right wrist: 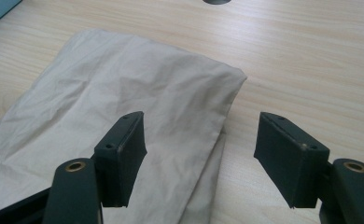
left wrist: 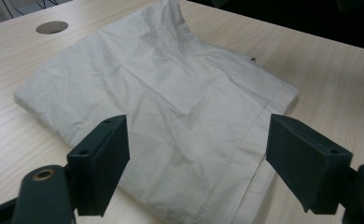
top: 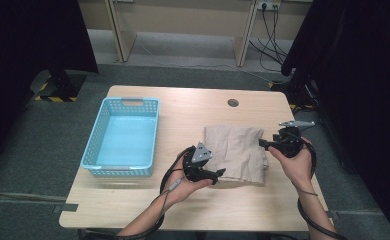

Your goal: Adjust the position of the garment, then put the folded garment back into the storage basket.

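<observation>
— Where does the work stand?

— The folded beige cotton cloth lies flat on the pale wooden counter, right of the light blue perforated plastic basket and apart from it. The fold looks finished to me: the layers sit squared, with one hemmed edge running along the near side in the left gripper view.

— And the grippers?

— The left gripper sits at the cloth's near left corner, the right gripper at its right edge. On both, the jaws stand wide apart with nothing pinched. In each gripper view the fabric lies below and beyond the black pads, not between them under pressure.

— So which step is this?

— I judge it a release after a fold, with the hands free to choose a new hold.

— What does the next move ask for?

— Either another fold or a carry to the basket, which stands empty. For a carry, both jaws would need to come down over all layers at opposite edges; otherwise the stack may slip open. The thin cloth gives little to bite, so the pads must scoop low against the counter.
</observation>
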Demonstrator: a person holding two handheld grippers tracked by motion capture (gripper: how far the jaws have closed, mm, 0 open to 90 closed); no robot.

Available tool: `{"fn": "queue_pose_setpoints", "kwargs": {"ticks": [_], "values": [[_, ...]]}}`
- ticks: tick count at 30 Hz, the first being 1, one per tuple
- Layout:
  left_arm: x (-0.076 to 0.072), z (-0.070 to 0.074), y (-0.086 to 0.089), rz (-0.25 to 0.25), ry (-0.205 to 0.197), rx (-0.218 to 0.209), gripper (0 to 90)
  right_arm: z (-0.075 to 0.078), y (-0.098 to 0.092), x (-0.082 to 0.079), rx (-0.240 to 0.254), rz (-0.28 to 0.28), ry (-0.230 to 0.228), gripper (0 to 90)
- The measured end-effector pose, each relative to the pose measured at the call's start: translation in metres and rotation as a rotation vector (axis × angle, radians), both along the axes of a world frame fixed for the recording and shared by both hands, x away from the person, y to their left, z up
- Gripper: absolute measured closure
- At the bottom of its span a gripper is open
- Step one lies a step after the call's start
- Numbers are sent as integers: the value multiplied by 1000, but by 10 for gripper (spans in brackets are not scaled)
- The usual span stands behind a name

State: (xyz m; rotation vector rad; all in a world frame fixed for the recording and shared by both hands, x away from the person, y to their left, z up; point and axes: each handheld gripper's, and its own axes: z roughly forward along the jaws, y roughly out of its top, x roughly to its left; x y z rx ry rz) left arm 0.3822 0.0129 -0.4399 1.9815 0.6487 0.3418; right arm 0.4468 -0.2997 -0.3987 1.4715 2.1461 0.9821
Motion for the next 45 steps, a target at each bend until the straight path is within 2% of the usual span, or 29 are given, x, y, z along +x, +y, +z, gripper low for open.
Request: {"fn": "queue_pose_setpoints", "kwargs": {"ticks": [4, 9, 15, 17, 18, 19, 22, 24, 25, 29, 30, 33, 40, 45], "values": [[-1, -2, 3, 7, -2, -2, 210, -2, 0, 1, -2, 3, 6, 337], [-1, -12, 6, 6, 13, 14, 210, -4, 4, 8, -10, 9, 26, 334], [0, -16, 4, 1, 19, 31, 210, -5, 5, 13, -10, 6, 40, 331], [0, -16, 3, -8, 19, 44, 209, -5, 5, 18, -15, -2, 48, 331], [-1, -16, 1, -5, 5, 64, 207, -4, 6, 26, -21, -11, 60, 327], [-1, -16, 1, -5, 5, 64, 204, -4, 6, 26, -21, -11, 60, 327], [-5, -17, 0, -5, -4, 85, 197, -2, 10, 40, -26, -22, 74, 326], [-7, -21, -1, -17, 0, 106, 188, -2, 13, 54, -28, -34, 110, 326], [-7, -21, -1, -17, 0, 106, 182, -2, 13, 54, -28, -34, 110, 326], [-3, -25, -4, -18, 9, 137, 176, -4, 18, 72, -33, -40, 137, 326], [-2, -25, -5, -20, 10, 145, 174, -6, 20, 80, -39, -41, 153, 327], [0, -26, -9, -20, 10, 153, 175, -13, 25, 91, -51, -43, 190, 327], [5, -26, -15, -35, 23, 175, 174, -31, 34, 103, -66, -50, 235, 327], [4, -26, -15, -55, 27, 185, 169, -35, 36, 105, -72, -48, 245, 327]]}}
